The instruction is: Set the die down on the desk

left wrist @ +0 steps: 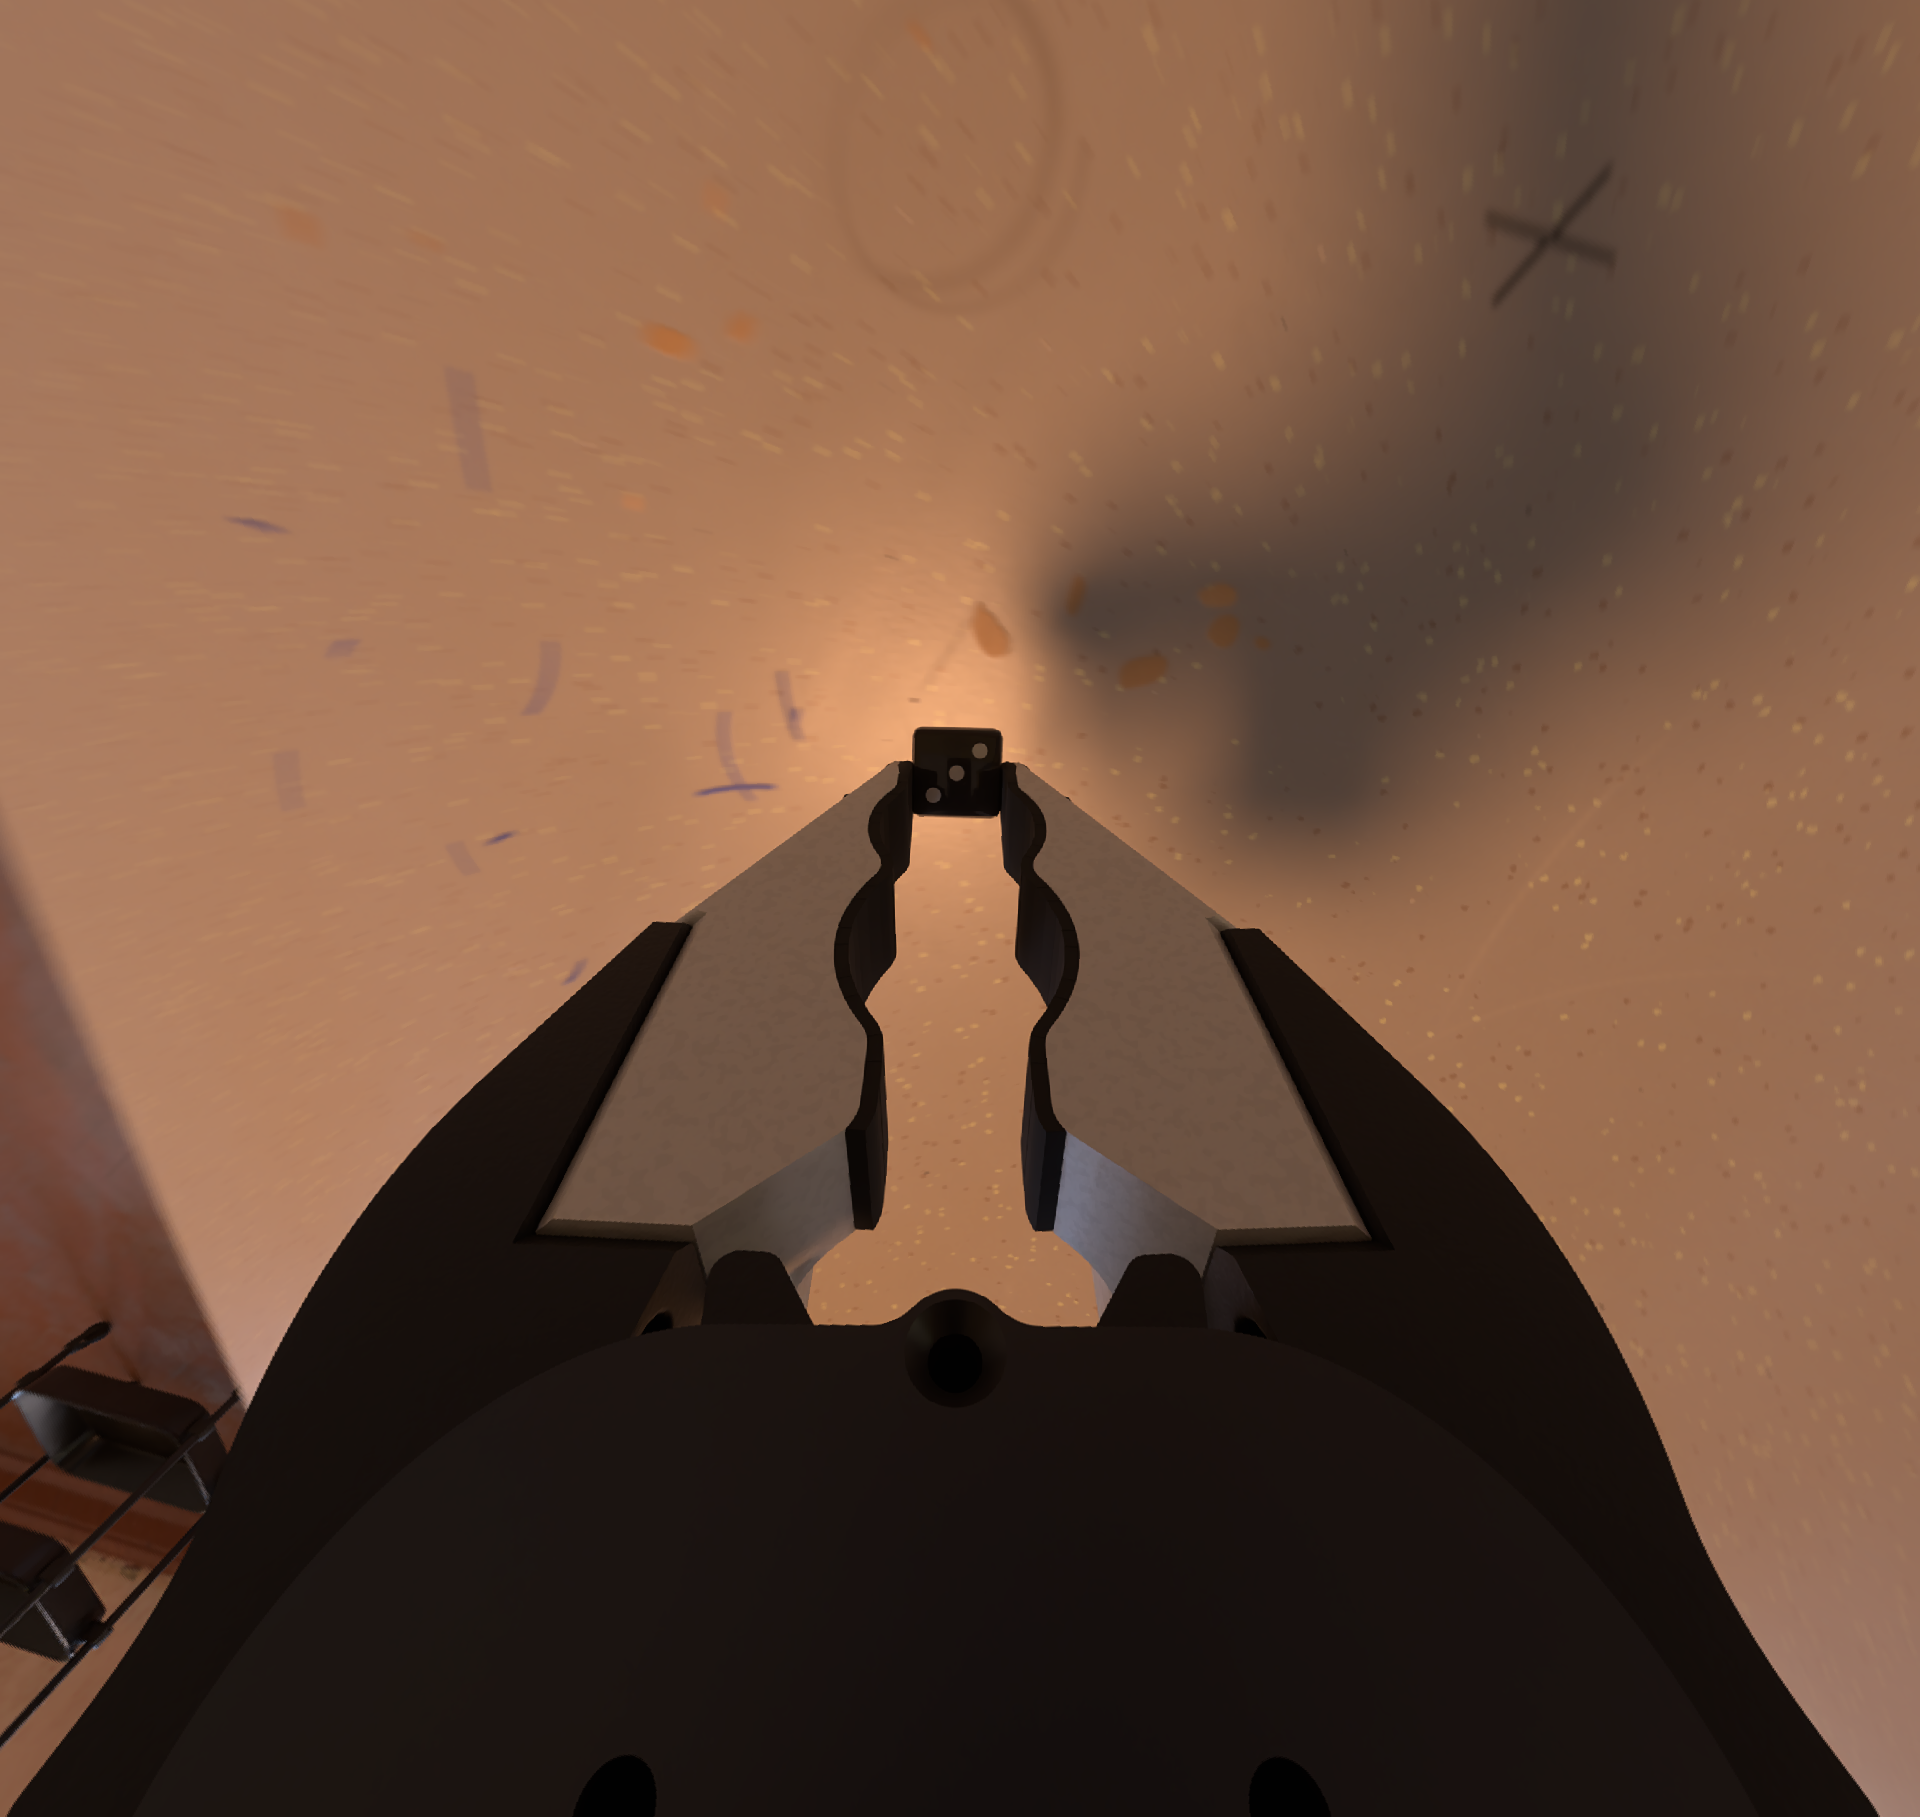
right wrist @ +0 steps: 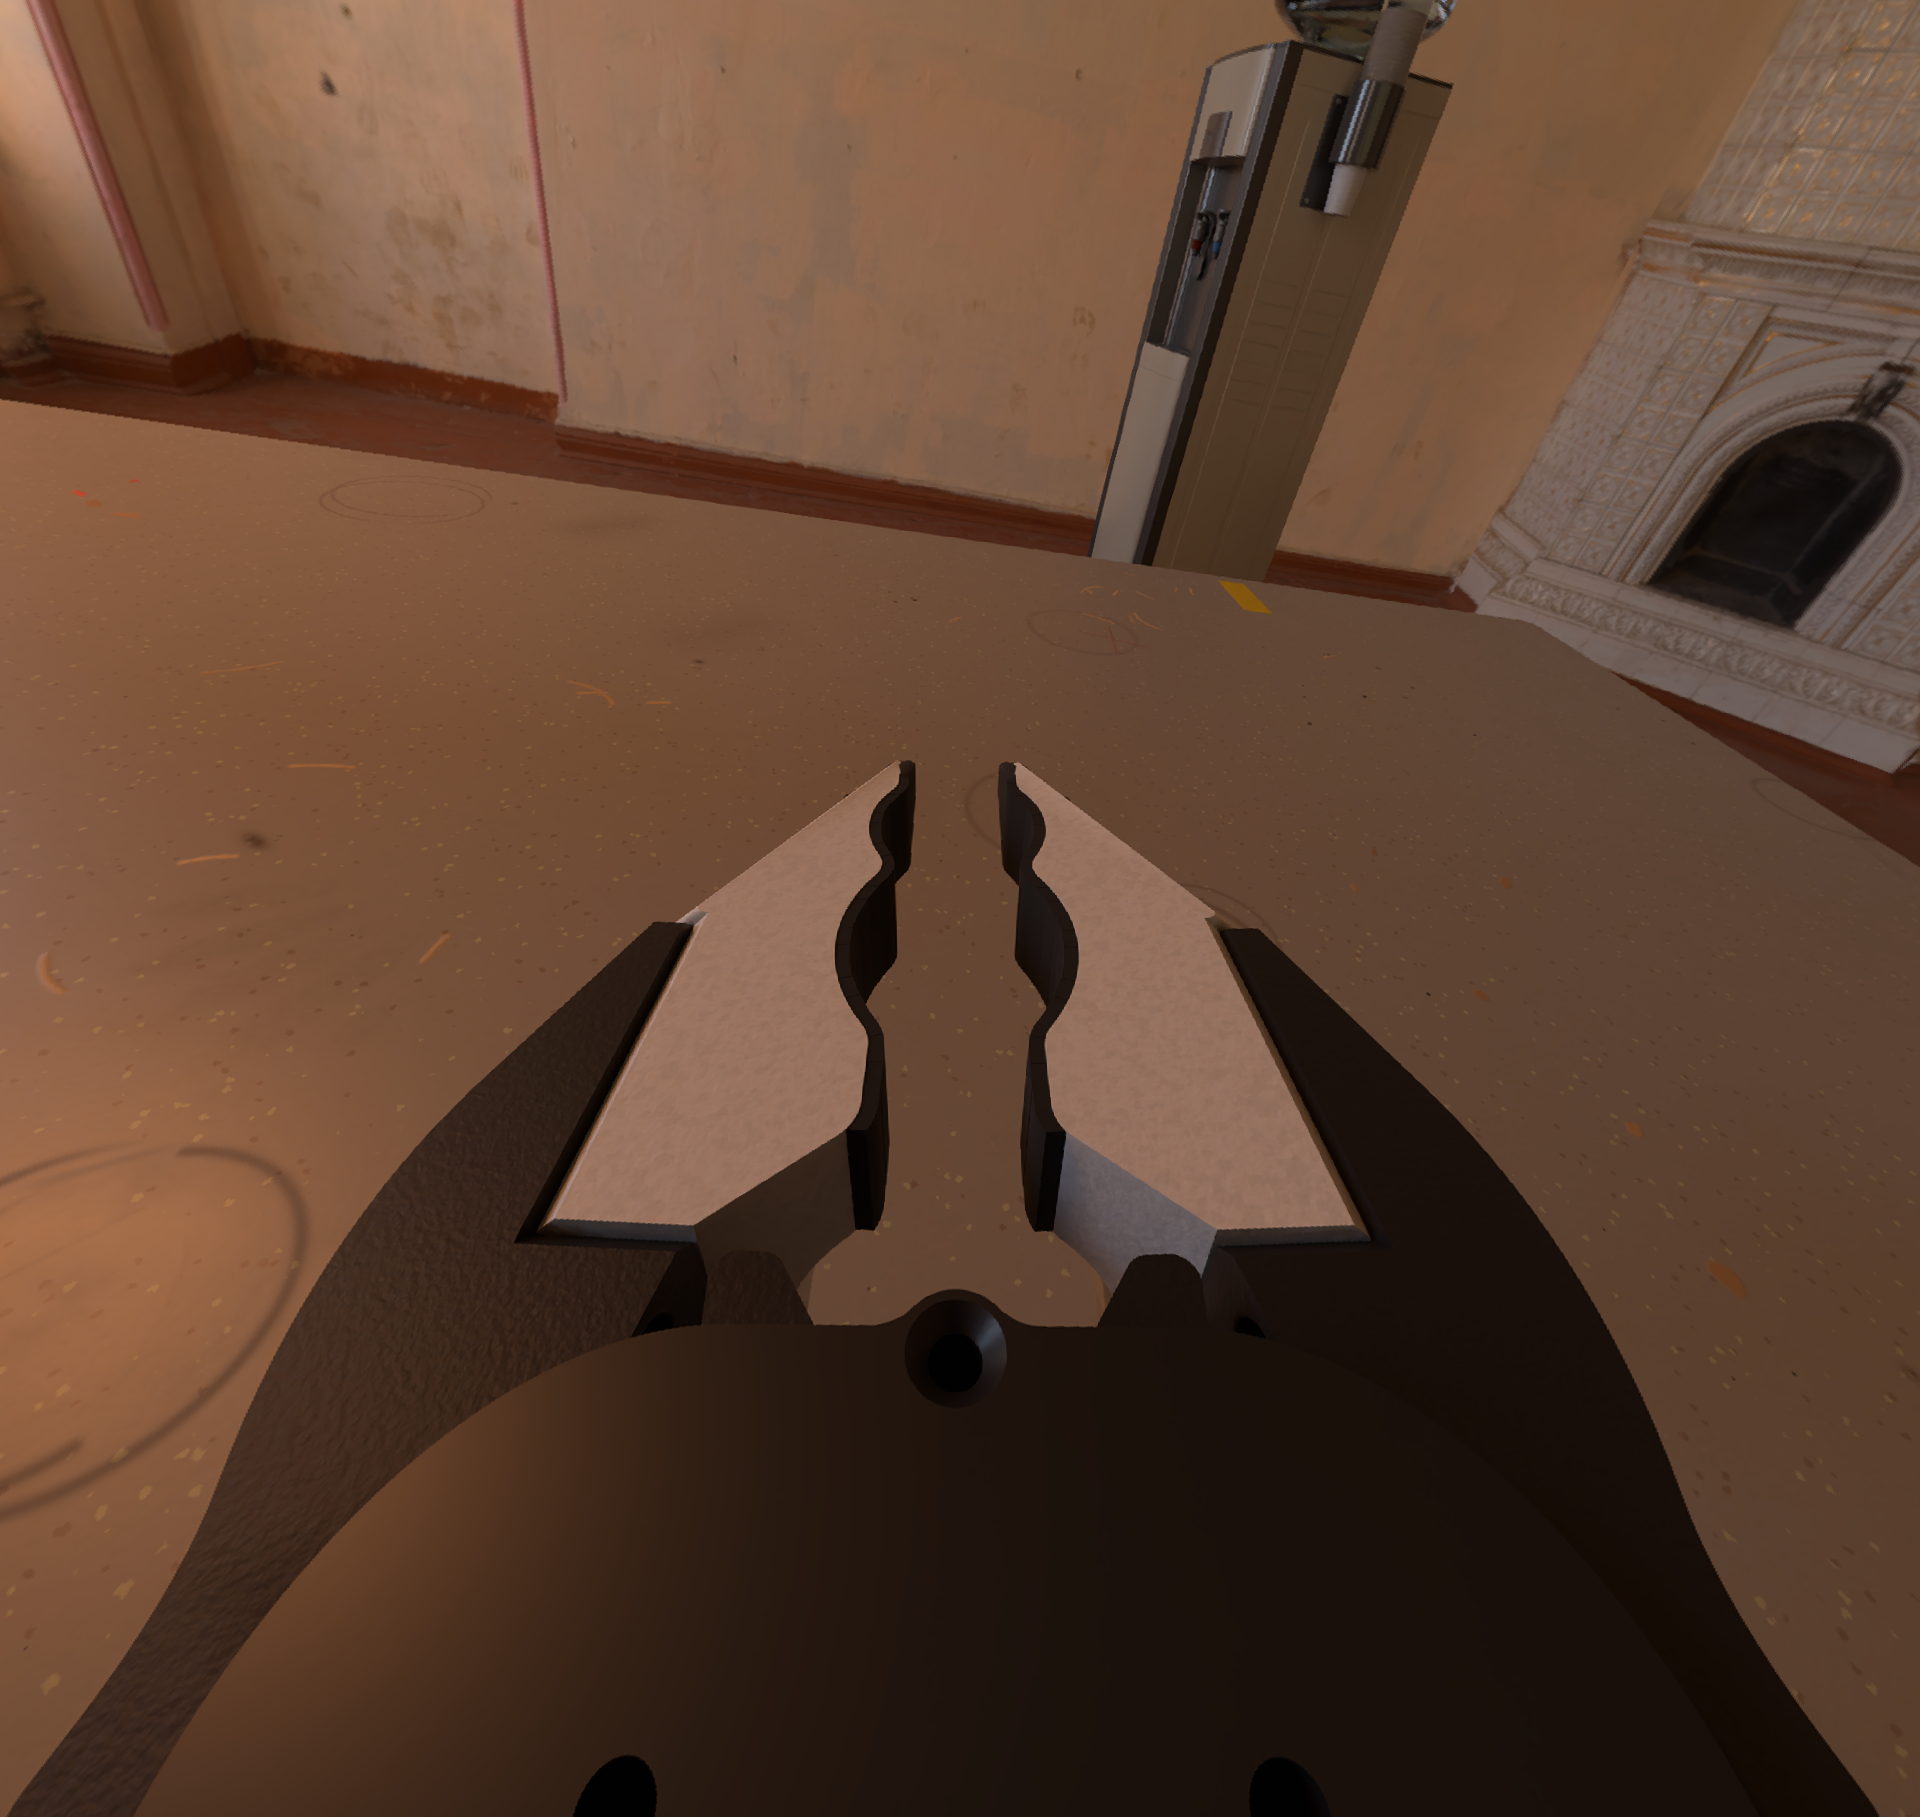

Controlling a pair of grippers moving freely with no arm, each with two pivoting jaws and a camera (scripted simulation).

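The left gripper (left wrist: 957, 780) is holding a small black cube-shaped die with pale pips (left wrist: 957, 772) at mid-frame in the left wrist view, pinched between the very tips of its two fingers. The three-pip face is turned toward the camera. The tip-only hold is leaving most of the die proud of the pads — in my judgement so that its far face can meet the surface before the fingers do.

The gripper is pointing steeply down at the speckled tan desk top (left wrist: 520, 313), which is filling nearly the whole frame. The gripper's dark shadow (left wrist: 1351, 687) is lying right of centre, apart from the die, which suggests the die is hanging clear of the surface; contact cannot be confirmed. A dark cross mark (left wrist: 1550, 238) is showing at upper right and a faint ring mark (left wrist: 951, 167) at top centre.

The right gripper (right wrist: 957, 791) is carrying nothing, its fingers standing narrowly parted above the same desk. It is facing a grey water cooler (right wrist: 1268, 313) at upper right and a white tiled fireplace (right wrist: 1714, 479) at the right edge, and appears to be waiting out of the way.

The release is not yet made.
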